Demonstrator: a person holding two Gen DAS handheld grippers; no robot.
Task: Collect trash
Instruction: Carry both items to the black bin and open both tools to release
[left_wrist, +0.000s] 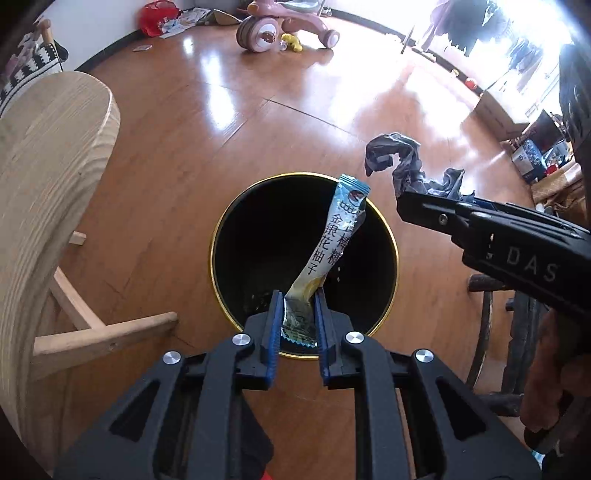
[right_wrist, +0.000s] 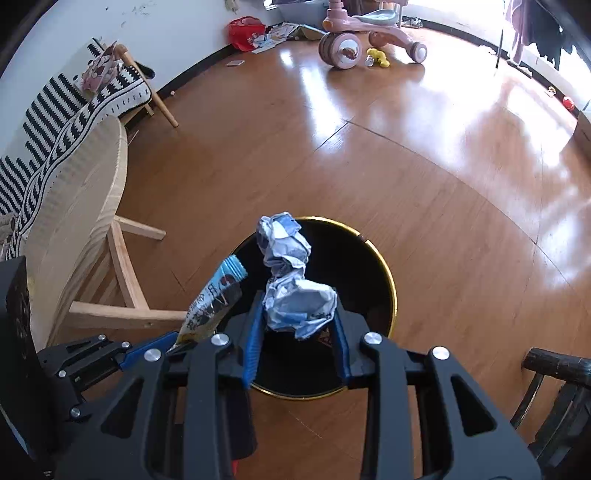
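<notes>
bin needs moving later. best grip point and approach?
Grip the gold rim of the black bin from straight above, one finger inside the wall. It stands upright and open-topped; its round body looks too wide to span.

Strong daylight floods in from the window side at the upper right of both fisheye views, where the picture burns out to white and detail is lost. The glossy wooden floor (left_wrist: 177, 155) throws back broad patches of glare and bright streaks, widest toward the right. The inside of the black trash bin (left_wrist: 266, 236) stays very dark, almost without detail. Both views are sharp in the middle, with printed characters on the snack sachet (left_wrist: 332, 240) readable. Straight lines bow hard toward the edges, the corners fall into black vignette, and far furniture is small and soft.
</notes>
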